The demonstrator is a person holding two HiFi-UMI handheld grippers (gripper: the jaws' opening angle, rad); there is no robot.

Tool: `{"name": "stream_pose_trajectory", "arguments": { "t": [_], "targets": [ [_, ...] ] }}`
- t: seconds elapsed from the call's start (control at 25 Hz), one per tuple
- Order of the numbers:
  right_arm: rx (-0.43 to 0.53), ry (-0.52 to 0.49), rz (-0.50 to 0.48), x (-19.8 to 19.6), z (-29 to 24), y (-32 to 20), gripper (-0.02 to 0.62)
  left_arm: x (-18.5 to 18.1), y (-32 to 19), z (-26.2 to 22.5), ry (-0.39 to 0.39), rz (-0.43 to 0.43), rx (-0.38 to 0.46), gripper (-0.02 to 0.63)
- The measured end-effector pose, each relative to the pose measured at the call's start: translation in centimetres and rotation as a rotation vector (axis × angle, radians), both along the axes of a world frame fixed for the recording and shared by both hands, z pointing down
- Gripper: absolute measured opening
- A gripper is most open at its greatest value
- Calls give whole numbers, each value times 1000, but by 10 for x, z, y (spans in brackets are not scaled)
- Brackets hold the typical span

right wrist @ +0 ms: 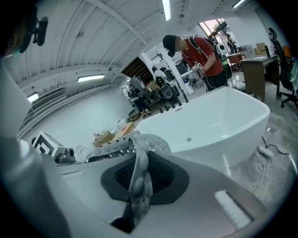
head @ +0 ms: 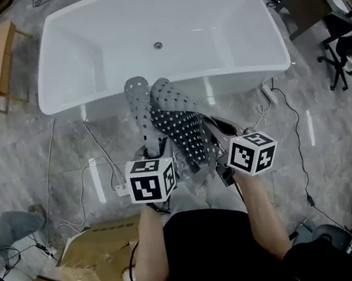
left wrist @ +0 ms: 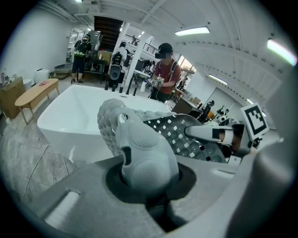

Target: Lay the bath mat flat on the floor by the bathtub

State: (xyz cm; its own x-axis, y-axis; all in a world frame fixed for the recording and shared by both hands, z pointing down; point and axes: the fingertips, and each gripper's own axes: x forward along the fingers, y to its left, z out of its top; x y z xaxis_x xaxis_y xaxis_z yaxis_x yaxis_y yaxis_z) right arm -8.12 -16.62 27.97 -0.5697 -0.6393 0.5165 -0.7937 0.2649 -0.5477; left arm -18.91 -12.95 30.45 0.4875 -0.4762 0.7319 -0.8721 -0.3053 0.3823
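Closest in, the left gripper (left wrist: 149,186) has its jaws pinching a bunched corner of the crumpled grey studded rubber bath mat (head: 172,117); the right gripper (right wrist: 137,195) nips a thin edge. The folds rise forward from both jaws, off the grey marbled floor (head: 334,138), toward the white bathtub (head: 90,97) and its near long side, about equally near each gripper.

Three cameras, one tub (head: 157,40)
Your head camera looks steeply down from well above; your two gripper views sit low, facing the tub along their jaws, the mat (left wrist: 139,158) close before each lens; all three share tub and mat.
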Motion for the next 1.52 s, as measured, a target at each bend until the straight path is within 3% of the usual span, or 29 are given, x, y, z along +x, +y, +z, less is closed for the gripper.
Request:
{"name": "stream_pose_trajectory", "arguments": {
  "t": [0.36, 0.88, 1.12, 1.36, 1.52],
  "targets": [
    [-49, -47, 27, 21, 31, 0, 25, 12, 10, 26, -50, 6, -63, 40],
    [-163, -99, 135, 112, 100, 16, 25, 100, 14, 70, -81, 120, -104, 38],
    [-183, -102, 167, 137, 124, 13, 25, 107, 14, 92, -94, 131, -128, 38],
    [-214, -106, 191, 149, 144, 17, 25, 117, 16, 108, -92, 178, -99, 38],
    [-252, -171, 273, 149, 160, 22, 25, 115, 18, 127, -111, 196, -105, 38]
  ]
}}
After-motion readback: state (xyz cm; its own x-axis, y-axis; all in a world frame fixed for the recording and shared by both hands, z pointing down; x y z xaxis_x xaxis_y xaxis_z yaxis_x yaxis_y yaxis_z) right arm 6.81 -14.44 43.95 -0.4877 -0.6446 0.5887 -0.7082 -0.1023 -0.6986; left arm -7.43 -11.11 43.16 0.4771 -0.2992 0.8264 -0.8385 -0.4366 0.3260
